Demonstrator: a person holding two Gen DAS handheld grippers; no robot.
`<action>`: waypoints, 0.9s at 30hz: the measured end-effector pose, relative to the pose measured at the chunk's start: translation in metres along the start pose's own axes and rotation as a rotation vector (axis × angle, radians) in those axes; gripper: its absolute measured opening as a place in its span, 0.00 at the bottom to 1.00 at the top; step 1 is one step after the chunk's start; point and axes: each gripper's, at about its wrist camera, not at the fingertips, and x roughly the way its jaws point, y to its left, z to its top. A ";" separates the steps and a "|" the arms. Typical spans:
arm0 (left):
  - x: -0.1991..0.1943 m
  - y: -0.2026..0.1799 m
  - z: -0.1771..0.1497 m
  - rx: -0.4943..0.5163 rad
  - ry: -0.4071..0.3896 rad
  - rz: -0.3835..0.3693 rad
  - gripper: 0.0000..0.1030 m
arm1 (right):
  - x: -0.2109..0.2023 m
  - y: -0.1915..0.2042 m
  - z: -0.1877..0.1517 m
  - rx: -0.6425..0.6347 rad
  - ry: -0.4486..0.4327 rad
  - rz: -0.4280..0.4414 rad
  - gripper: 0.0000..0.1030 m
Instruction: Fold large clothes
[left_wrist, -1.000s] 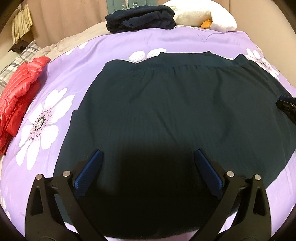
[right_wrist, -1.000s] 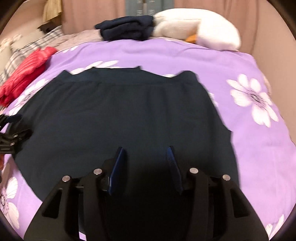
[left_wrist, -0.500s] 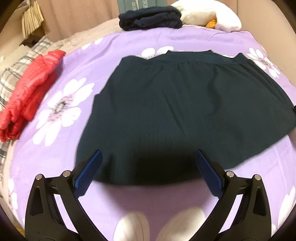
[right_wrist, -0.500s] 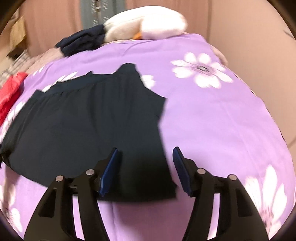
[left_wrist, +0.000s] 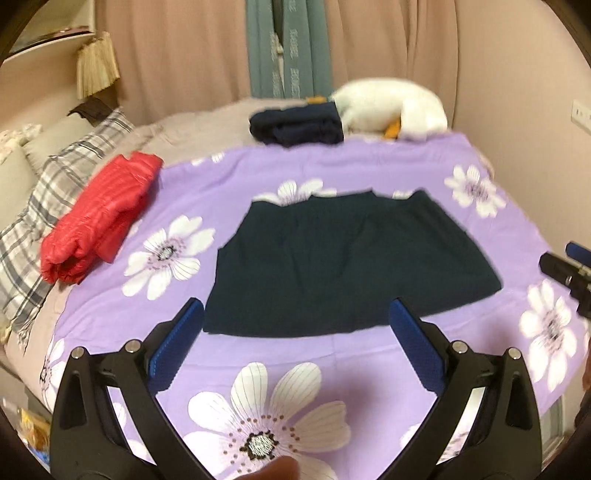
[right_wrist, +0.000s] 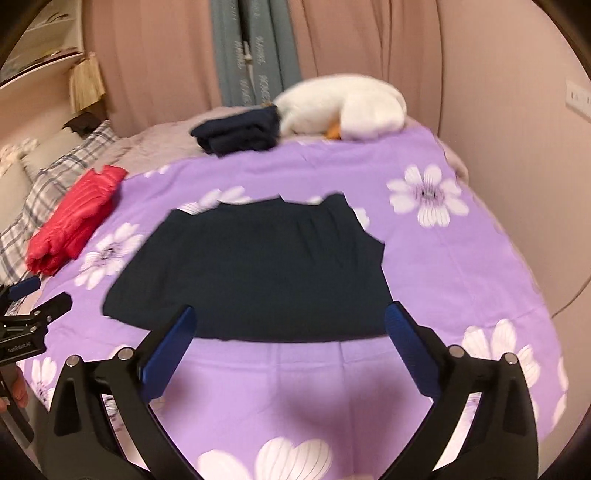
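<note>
Purple flowered bedding (left_wrist: 332, 354) covers the bed. Above its near edge, the left gripper (left_wrist: 295, 328) is released and empty; the right gripper (right_wrist: 290, 326) is opening, empty too. Mid-bed, a dark garment (left_wrist: 343, 266) lies flat, folded, trapezoid-shaped. Folded navy clothes (left_wrist: 295, 127) sit at the far edge.

From my seat, the near strip of purple bedspread (right_wrist: 303, 387) lies bare, giving open approach to the dark garment's (right_wrist: 258, 273) front hem. Left, the red jacket (left_wrist: 99, 218) crowds that edge. Beyond, a folded navy pile (left_wrist: 295, 127) and white plush (right_wrist: 343, 107) block the far side. The right margin lies free.
</note>
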 end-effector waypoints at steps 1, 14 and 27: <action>-0.008 0.000 0.002 -0.009 -0.005 0.000 0.98 | -0.008 0.004 0.003 -0.004 0.001 0.003 0.99; -0.063 -0.016 -0.006 -0.025 -0.005 0.022 0.98 | -0.067 0.028 -0.017 -0.045 -0.033 -0.002 0.99; -0.048 -0.018 -0.015 -0.011 0.029 0.040 0.98 | -0.046 0.038 -0.028 -0.037 0.024 -0.007 0.99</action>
